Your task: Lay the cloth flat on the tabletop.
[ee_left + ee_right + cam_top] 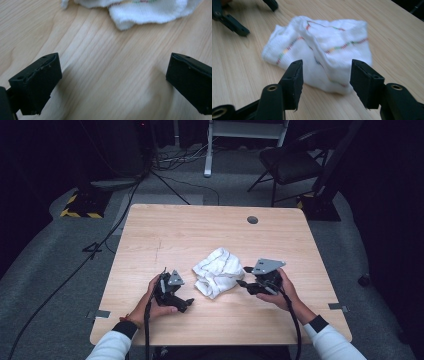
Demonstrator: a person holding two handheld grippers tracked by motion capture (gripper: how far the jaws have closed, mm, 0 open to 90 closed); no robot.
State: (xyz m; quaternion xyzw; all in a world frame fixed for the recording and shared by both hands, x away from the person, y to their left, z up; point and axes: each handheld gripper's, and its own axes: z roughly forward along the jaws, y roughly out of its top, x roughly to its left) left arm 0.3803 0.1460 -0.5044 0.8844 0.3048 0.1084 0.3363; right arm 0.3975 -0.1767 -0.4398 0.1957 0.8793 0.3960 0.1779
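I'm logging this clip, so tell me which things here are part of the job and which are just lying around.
Part of the job:
- crumpled white towel with coloured stripes, mid-table
- left tool, jaws wide open over bare wood
- right tool, jaws apart, aimed at the towel
- wooden table

Just lying about:
- folding chair beyond the table
- cables on the floor
- striped block on the floor

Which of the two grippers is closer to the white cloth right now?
The right gripper: its jaws flank the near edge of the cloth. The left gripper sits farther back, with bare table before its open jaws.
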